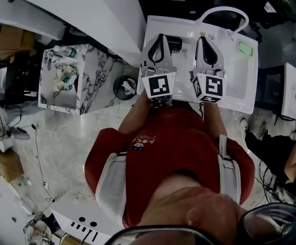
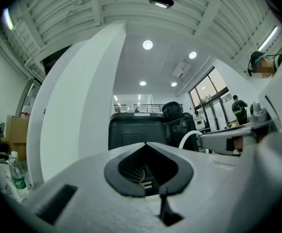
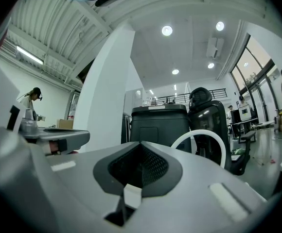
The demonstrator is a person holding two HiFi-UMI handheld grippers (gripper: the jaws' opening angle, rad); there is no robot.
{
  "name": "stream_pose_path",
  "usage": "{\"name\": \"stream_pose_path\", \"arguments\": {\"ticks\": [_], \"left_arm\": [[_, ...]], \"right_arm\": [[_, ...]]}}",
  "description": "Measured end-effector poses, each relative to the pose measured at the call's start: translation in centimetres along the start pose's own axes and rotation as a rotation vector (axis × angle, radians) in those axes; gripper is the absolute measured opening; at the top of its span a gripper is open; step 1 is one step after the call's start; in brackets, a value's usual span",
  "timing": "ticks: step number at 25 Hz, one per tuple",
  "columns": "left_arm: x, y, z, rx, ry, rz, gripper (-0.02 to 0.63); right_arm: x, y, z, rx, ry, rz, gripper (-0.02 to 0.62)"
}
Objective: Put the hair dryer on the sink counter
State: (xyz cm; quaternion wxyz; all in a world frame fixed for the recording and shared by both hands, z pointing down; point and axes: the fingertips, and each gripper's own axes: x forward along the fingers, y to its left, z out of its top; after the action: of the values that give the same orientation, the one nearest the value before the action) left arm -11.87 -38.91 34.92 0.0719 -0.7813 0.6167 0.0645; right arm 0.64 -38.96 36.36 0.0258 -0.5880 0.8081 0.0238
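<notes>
Worktop (image 1: 155, 27): white sink unit straight ahead of you, and everything of interest sits on it. A marble cabinet (image 1: 66, 80) stands well off its left edge and plays no part.

Faucet (image 1: 224, 10): a white arch rising from the far edge, right of centre. You hold both claws short of it, probably so they stay clear of the spout.

Left claw (image 1: 159, 35): you hold it roughly level over the left half of the worktop. The tips are pressed together with nothing between them, and its own view shows only the meeting jaws and the room beyond.

Right claw (image 1: 202, 39): it sits parallel to the left one and just beside it, over the middle of the worktop. The jaws meet at the tip and it is also empty. Two closed, idle claws side by side look like a rest pose, not a reach.

Hair dryer (image 1: 175, 44): I take the dark cylindrical body between the two claw tips to be the dryer, though its shape is too small to confirm. It lies on the worktop near the far edge, toward the far-left corner, and neither claw touches it. If that reading holds, it already rests where the task wants it, on the flat ledge by the faucet base.

Green block (image 1: 245, 48): it sits near the far-right corner, well apart from the dryer.
</notes>
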Motion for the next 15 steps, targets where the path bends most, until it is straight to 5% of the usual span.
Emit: {"name": "stream_pose_path", "arguments": {"ticks": [15], "left_arm": [[0.70,-0.04,0.10,-0.011,-0.001,-0.007,0.002]], "right_arm": [[0.52,-0.36,0.23,-0.015,-0.001,0.009,0.000]]}}
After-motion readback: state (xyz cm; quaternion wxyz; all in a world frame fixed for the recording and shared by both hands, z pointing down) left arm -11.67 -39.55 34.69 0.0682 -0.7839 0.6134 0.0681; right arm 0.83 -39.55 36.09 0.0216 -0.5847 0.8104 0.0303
